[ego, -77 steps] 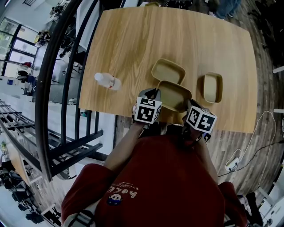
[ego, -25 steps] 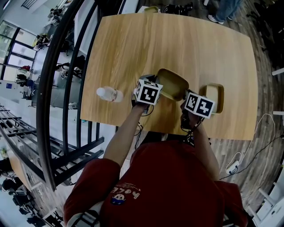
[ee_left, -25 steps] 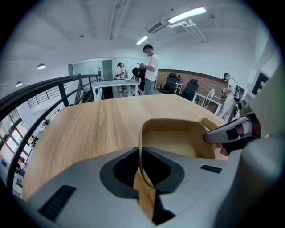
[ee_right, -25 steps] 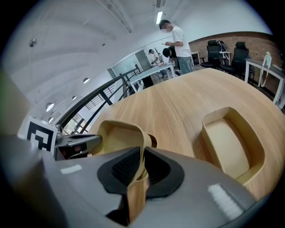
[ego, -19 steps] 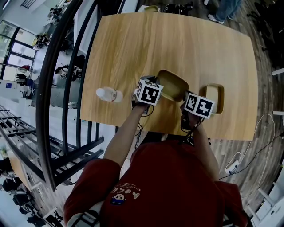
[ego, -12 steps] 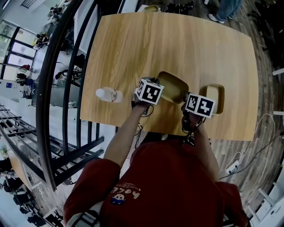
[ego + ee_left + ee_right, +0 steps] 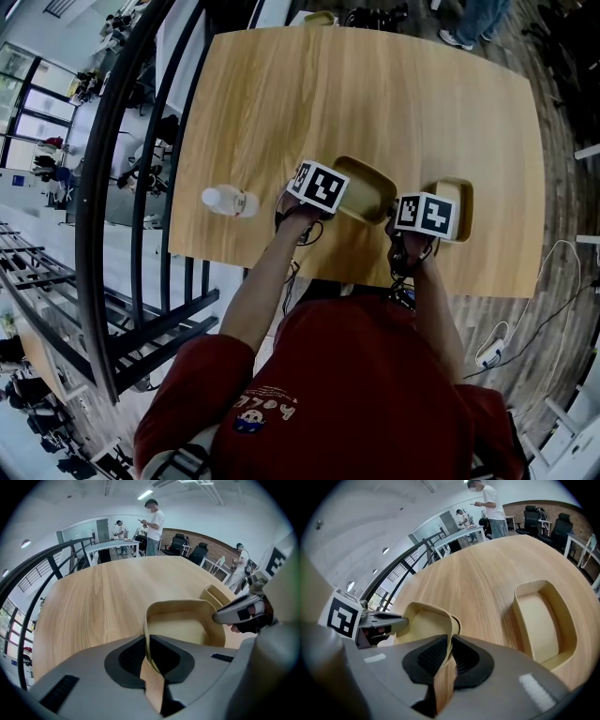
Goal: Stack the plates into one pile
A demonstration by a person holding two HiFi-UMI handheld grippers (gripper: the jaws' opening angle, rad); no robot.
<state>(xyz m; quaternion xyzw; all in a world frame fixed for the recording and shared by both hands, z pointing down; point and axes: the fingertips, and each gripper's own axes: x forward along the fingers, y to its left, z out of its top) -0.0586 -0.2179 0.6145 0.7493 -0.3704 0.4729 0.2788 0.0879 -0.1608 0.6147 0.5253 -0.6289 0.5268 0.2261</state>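
A tan rectangular plate point(image 7: 367, 190) lies between my two grippers in the middle of the table. My left gripper point(image 7: 323, 187) holds its left rim: in the left gripper view the pads clasp the thin rim point(image 7: 146, 637), and the jaws are opening slightly. My right gripper point(image 7: 422, 216) is shut on the opposite rim point(image 7: 451, 634). The plate's hollow point(image 7: 183, 630) faces up. Another plate that stood here earlier is hidden under it. A separate tan plate point(image 7: 454, 208) rests flat on the table to the right, also in the right gripper view point(image 7: 543, 616).
A clear plastic bottle point(image 7: 228, 199) lies on its side at the left of the wooden table point(image 7: 281, 103). A black railing runs along the table's left side. People stand at desks beyond the table's far end.
The held plate went from the near edge over to the farther plate and now covers it. In the last second it sank and levelled a little, and both marker cubes tipped.
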